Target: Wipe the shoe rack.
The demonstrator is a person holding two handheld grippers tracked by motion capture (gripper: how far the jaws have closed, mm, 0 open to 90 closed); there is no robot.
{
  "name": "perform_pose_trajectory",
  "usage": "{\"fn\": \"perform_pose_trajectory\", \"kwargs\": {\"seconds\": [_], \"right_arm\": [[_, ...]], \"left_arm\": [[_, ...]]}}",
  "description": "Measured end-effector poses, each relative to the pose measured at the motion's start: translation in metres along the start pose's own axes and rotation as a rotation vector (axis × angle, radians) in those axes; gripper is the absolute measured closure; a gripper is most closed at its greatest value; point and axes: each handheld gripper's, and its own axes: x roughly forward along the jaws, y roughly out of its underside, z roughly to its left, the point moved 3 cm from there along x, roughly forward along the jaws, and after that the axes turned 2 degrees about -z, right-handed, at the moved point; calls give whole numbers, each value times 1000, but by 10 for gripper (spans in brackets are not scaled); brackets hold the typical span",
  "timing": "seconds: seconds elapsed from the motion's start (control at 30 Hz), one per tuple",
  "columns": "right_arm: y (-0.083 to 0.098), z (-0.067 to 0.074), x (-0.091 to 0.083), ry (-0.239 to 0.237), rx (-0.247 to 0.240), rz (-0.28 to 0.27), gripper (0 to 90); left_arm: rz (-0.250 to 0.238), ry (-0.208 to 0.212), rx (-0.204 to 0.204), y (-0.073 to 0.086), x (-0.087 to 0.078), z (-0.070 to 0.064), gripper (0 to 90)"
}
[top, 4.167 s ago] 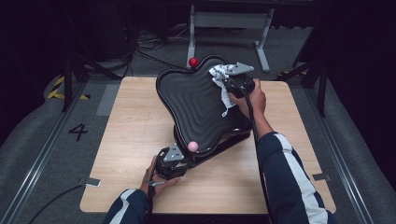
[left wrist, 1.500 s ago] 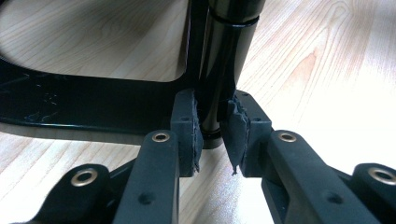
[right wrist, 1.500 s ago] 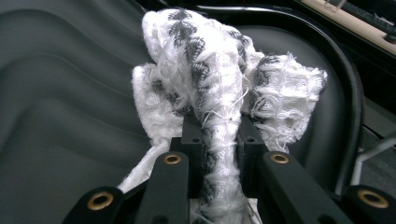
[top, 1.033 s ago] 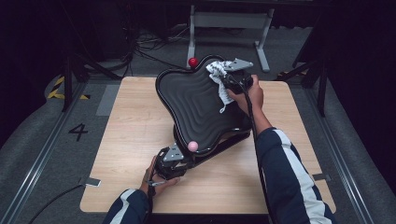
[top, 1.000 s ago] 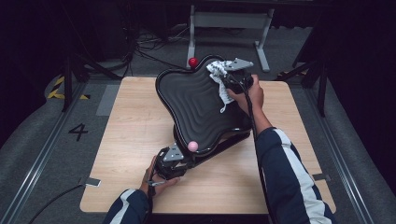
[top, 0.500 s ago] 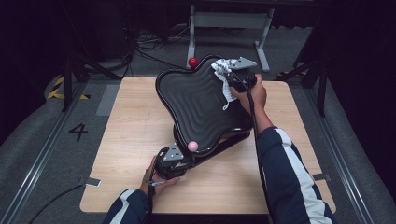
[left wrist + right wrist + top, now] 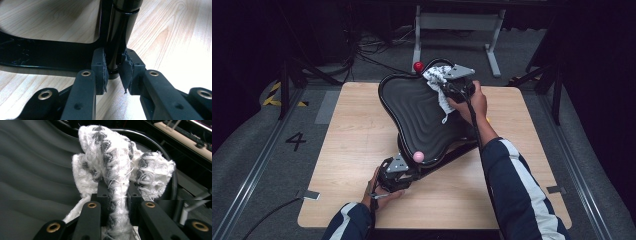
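A square table of pale, light-grained wood stands on a grey floor. Resting on it is a large black seat-shaped object with a ribbed, wavy upper face and a glossy rim, tilted so its far end is raised. Its black frame and a black post appear to meet the wood at the near edge.

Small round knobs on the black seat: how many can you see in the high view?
2. A red knob at the black seat's far edge; a pink knob at its near end. Others may be hidden underneath.
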Motion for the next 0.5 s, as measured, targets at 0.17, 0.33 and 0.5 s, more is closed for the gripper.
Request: {"fn": "perform_pose_trajectory", "kwargs": {"seconds": [0.17, 0.33, 0.5], "right_arm": [[-7, 18, -1, -39, -40, -9, 780], [-14, 37, -1, -73, -75, -19, 780], [-27, 60, 2, -112, -100, -33, 781]], "left_arm": [[-1, 0, 2, 0, 0, 0, 734], [0, 1, 1, 0, 0, 0, 734], [0, 2, 0, 0, 0, 0, 734]]}}
